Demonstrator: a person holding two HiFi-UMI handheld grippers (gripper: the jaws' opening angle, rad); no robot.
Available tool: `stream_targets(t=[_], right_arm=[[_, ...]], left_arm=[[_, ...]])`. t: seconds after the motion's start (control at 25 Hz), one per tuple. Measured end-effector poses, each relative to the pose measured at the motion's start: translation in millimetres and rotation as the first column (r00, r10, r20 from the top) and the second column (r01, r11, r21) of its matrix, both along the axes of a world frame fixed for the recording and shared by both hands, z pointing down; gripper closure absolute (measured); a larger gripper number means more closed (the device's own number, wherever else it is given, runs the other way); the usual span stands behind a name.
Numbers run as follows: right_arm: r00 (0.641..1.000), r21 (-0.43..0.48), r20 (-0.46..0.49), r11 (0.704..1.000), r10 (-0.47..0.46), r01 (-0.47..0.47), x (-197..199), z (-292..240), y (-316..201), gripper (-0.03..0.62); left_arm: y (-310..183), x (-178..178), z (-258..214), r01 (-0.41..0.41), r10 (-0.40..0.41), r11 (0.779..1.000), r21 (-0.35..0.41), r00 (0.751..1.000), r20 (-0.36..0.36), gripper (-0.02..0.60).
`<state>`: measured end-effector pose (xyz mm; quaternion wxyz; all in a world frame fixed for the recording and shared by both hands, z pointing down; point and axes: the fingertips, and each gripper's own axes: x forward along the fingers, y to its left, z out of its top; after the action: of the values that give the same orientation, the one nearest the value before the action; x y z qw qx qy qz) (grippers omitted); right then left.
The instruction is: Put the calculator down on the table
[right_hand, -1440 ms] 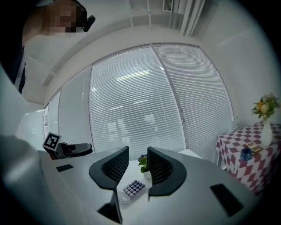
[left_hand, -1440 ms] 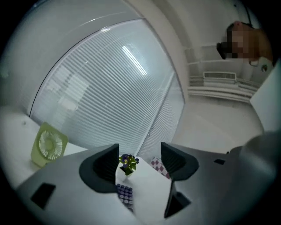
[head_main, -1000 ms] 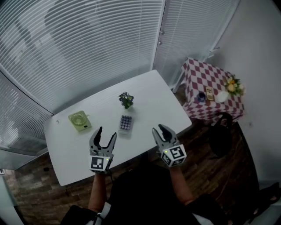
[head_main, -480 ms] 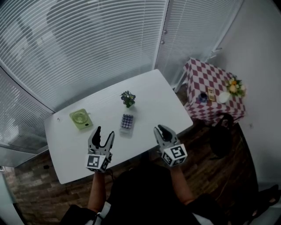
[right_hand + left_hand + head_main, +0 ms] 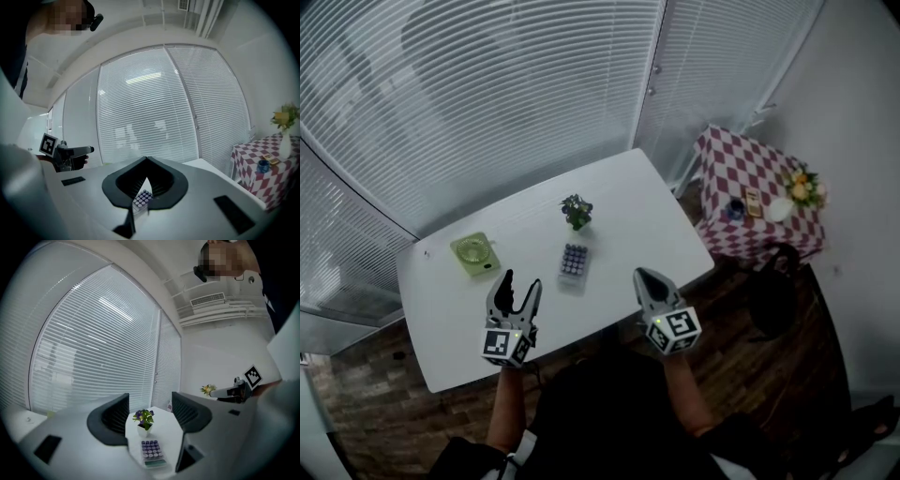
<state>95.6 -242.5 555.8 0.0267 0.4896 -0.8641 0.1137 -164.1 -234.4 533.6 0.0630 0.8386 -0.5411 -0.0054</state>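
Note:
The calculator (image 5: 573, 262), pale with purple keys, lies flat on the white table (image 5: 628, 211), apart from both grippers. My left gripper (image 5: 517, 285) hovers over the table's near edge, left of the calculator, jaws open and empty. In the left gripper view the calculator (image 5: 152, 452) lies ahead, below the open gripper (image 5: 150, 397). My right gripper (image 5: 645, 277) hangs at the near right edge, shut on nothing. In the right gripper view the shut gripper (image 5: 146, 158) leaves a small gap below its tips, through which the calculator (image 5: 143, 198) shows.
A small potted plant (image 5: 577, 211) stands just beyond the calculator. A green square object (image 5: 472, 254) lies at the table's left. A chequered side table (image 5: 755, 202) and a black bag (image 5: 772, 291) stand to the right. Window blinds close off the far side.
The right gripper's jaws have closed, with nothing between them. The left gripper has drifted a little to the left, still open. The calculator has not moved.

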Motion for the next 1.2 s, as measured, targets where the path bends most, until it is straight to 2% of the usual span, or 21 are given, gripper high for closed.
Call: stream_targets(t=[0.12,0.28,0.32,0.4,0.52,0.6,0.84,1.04,1.2], right_arm=[[1.000,-0.005,-0.009,1.000,0.000,0.000,0,2,-1,0.586],[1.000,-0.011,-0.002,1.000,0.007,-0.007,1,6,-1,0.586],[1.000,-0.011,0.000,1.000,0.009,-0.009,2,5,-1,0.586],[1.000,-0.016,0.002,1.000,0.017,-0.017,5,7,-1,0.586],[1.000,-0.017,-0.001,1.000,0.025,-0.025,7,10,0,0.586],[1.000,-0.020,-0.004,1.000,0.023,-0.023,6,9,1,0.586],[1.000,-0.011,-0.004,1.000,0.018,-0.018,4,5,2,0.586],[0.991,0.003,-0.131,1.000,0.025,-0.025,1,8,2,0.588],[0.990,0.021,-0.138,1.000,0.021,-0.018,2,5,3,0.588]], left_arm=[[0,-1,9,0.009,-0.009,0.999,-0.051,1.000,-0.002,0.302],[-4,-1,3,0.006,-0.006,1.000,-0.021,1.000,-0.024,0.306],[-5,-3,2,0.014,-0.014,1.000,-0.015,0.999,-0.031,0.349],[-5,-6,0,0.024,-0.024,1.000,-0.002,0.999,-0.029,0.554],[-5,-2,0,0.002,-0.002,1.000,0.006,1.000,-0.020,0.573],[-5,-1,1,-0.009,0.009,1.000,0.003,1.000,0.015,0.575],[-3,2,5,-0.018,0.018,1.000,-0.020,1.000,0.009,0.575],[-3,-7,14,0.013,-0.012,0.998,-0.068,1.000,0.016,0.575],[-4,-7,11,-0.002,0.002,0.998,-0.066,1.000,0.000,0.575]])
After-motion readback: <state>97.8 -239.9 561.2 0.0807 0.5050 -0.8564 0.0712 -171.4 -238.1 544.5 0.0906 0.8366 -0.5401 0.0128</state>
